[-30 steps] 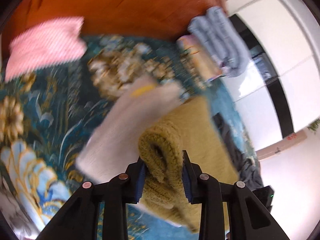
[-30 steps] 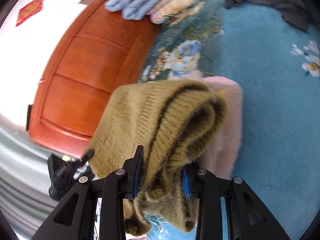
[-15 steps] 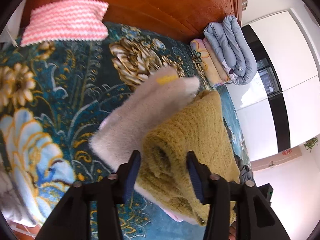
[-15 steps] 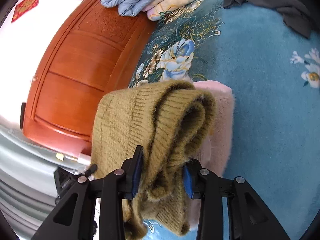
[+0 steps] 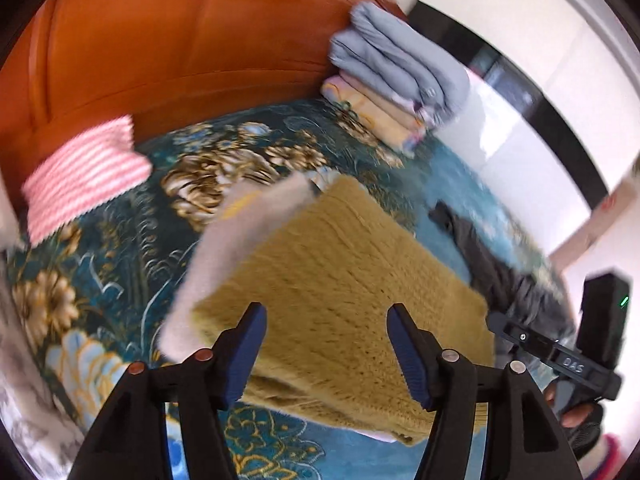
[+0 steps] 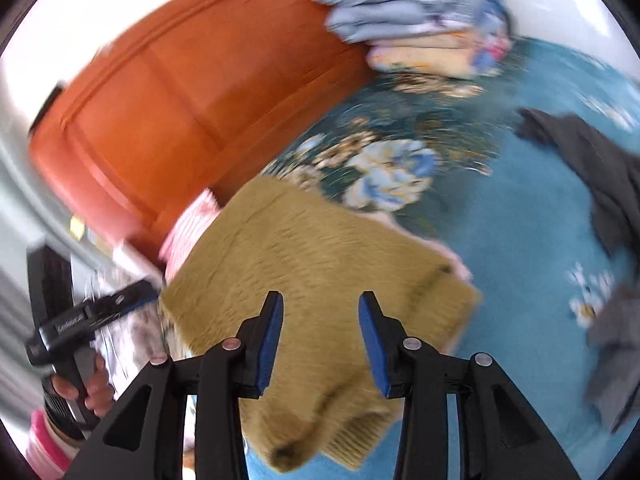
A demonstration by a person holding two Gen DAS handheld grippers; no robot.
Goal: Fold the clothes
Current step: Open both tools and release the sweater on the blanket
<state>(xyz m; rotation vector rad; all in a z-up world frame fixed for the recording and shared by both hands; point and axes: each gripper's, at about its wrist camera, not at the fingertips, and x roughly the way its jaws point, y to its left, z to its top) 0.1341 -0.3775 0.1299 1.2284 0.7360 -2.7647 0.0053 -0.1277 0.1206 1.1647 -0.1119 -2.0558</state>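
Left claw (image 5: 326,344) is wide open, nothing betw. its fingers. Right claw (image 6: 320,334) is also open & empty. Olive sweater (image 5: 340,280) lies folded flat on the bed (image 5: 120,248), on top of a pale pink garment (image 5: 236,240) that sticks out past the sweater's far edge. Striped pink cloth (image 5: 84,176) sits near the sweater, twd. the orange headboard (image 5: 180,32). Dark garment (image 5: 480,248) lies beside the sweater, other side.
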